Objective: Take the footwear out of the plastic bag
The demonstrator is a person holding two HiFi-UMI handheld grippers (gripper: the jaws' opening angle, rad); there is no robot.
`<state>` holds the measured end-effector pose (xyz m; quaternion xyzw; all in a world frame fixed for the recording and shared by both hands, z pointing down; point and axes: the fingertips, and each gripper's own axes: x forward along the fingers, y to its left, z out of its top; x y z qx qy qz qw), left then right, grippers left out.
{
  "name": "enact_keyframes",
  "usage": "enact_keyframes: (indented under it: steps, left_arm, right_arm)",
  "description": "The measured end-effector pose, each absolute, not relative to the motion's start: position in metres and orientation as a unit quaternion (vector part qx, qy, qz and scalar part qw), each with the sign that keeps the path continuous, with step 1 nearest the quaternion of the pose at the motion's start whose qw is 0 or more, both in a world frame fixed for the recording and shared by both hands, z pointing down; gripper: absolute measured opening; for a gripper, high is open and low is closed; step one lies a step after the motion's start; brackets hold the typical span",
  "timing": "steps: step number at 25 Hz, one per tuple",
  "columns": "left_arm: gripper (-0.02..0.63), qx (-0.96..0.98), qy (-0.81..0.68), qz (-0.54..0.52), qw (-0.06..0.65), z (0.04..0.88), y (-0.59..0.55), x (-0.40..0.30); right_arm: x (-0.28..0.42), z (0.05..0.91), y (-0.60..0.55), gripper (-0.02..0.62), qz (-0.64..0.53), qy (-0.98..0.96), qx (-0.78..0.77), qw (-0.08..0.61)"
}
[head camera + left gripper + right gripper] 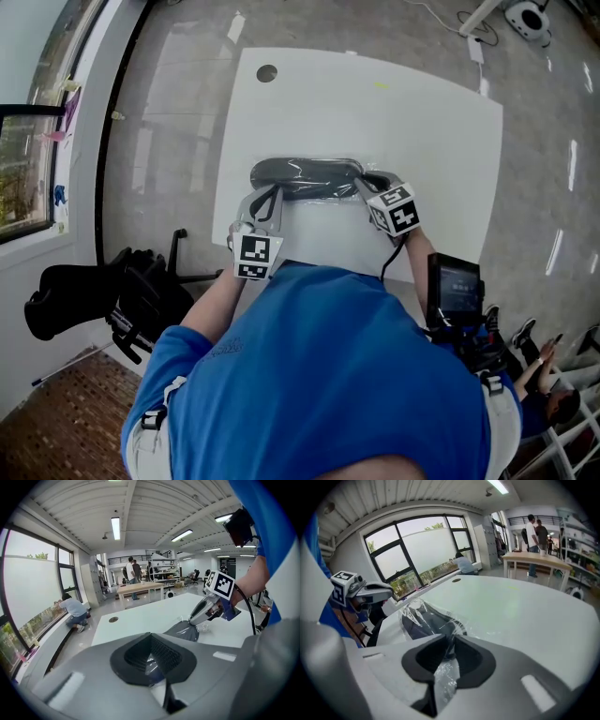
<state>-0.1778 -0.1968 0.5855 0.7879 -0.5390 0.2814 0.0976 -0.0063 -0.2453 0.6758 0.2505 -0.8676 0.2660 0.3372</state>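
Dark grey footwear lies inside a clear plastic bag on the white table, close to its near edge. My left gripper is at the bag's left end, and in the left gripper view its jaws are shut with shiny film pinched between them. My right gripper is at the bag's right end. In the right gripper view its jaws are closed on a crumpled strip of the bag, with the footwear just beyond.
A round cable hole sits at the table's far left corner. A black chair stands on the floor to the left, beside the window. A black screen unit hangs by my right arm. People and workbenches are far off.
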Motion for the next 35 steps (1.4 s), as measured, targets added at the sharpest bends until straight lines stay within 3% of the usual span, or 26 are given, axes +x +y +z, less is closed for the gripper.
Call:
enact_keyframes:
  steps: [9, 10, 11, 16, 22, 27, 30, 35]
  left_arm:
    - [0.011, 0.815, -0.471, 0.336, 0.034, 0.590, -0.210, -0.185]
    - [0.097, 0.822, -0.451, 0.346, 0.026, 0.590, -0.209, -0.182]
    - [0.132, 0.829, -0.430, 0.356, 0.019, 0.590, -0.211, -0.177]
    - [0.230, 0.852, -0.323, 0.412, -0.009, 0.593, -0.204, -0.171]
    - [0.364, 0.851, -0.153, 0.502, 0.017, 0.609, -0.156, -0.170]
    - [0.360, 0.821, -0.069, 0.566, -0.005, 0.623, -0.140, -0.175]
    - [0.259, 0.813, -0.051, 0.580, -0.033, 0.628, -0.132, -0.171]
    - [0.221, 0.812, -0.045, 0.576, -0.081, 0.632, -0.132, -0.159]
  right_arm:
    - [-0.007, 0.639, -0.223, 0.051, 0.045, -0.902, 0.258, 0.342]
    - [-0.006, 0.635, -0.219, 0.051, 0.023, -0.903, 0.260, 0.341]
    - [-0.002, 0.632, -0.217, 0.051, 0.002, -0.904, 0.262, 0.339]
    - [-0.003, 0.614, -0.195, 0.049, -0.082, -0.900, 0.268, 0.335]
    - [-0.006, 0.597, -0.154, 0.049, -0.176, -0.883, 0.270, 0.340]
    - [-0.009, 0.586, -0.135, 0.049, -0.244, -0.867, 0.262, 0.347]
    - [-0.006, 0.587, -0.124, 0.049, -0.240, -0.867, 0.264, 0.348]
    - [0.006, 0.597, -0.120, 0.051, -0.179, -0.883, 0.270, 0.340]
